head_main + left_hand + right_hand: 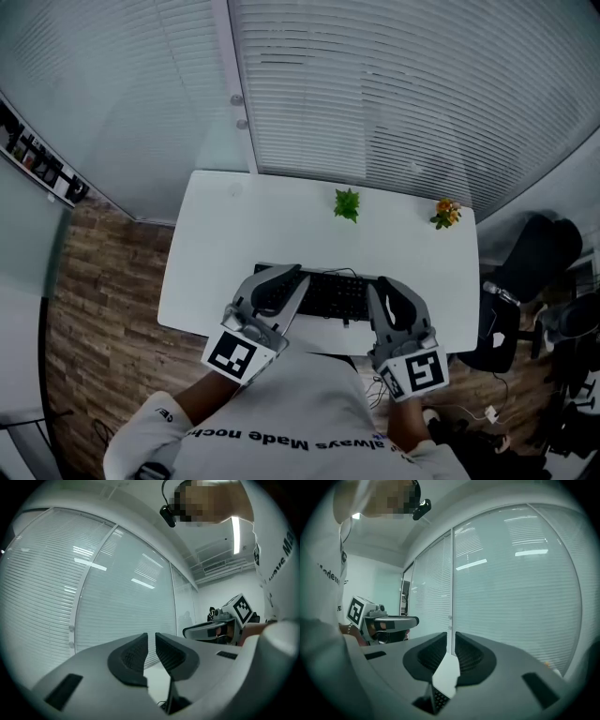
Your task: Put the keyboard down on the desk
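A black keyboard (336,294) lies flat on the white desk (234,253), close to its front edge. My left gripper (287,275) hangs over the keyboard's left end and my right gripper (382,287) over its right end, both pointing away from me. In the left gripper view, the left gripper (151,637) has its jaws shut with nothing between them, and a dark sliver of keyboard (171,701) shows below. The right gripper (451,637) is shut and empty too, with keyboard keys (437,698) and desk (447,674) beneath it.
A small green plant (347,203) and an orange-flowered plant (446,213) stand at the desk's back edge. Behind them is a glass wall with blinds (394,84). A black office chair (530,267) stands right of the desk, with cables on the floor (487,412).
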Motion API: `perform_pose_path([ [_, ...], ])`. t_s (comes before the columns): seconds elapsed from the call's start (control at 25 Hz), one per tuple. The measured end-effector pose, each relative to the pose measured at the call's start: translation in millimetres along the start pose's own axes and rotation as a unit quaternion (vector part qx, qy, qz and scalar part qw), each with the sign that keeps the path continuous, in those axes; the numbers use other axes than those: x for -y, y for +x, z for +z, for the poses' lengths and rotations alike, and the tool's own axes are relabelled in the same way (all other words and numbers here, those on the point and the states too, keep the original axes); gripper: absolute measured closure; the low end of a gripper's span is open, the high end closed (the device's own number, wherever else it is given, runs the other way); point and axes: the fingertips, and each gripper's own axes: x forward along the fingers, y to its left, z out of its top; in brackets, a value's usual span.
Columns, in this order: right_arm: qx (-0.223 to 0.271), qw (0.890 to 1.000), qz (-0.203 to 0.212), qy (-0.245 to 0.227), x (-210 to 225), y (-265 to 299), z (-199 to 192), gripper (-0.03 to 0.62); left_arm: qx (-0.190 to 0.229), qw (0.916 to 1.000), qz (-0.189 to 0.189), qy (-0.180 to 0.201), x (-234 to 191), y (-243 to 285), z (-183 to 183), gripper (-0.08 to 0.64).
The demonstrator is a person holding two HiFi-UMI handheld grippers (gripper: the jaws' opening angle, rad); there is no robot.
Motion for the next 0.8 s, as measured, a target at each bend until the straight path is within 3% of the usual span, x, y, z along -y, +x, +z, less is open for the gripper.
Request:
perform_pose_path([
  [0.8, 0.003, 1.000, -0.010, -0.012, 10.3, -10.1, 10.0, 0.531, -0.006, 0.9998, 0.004, -0.018, 6.4, 5.7, 0.5, 0.492],
])
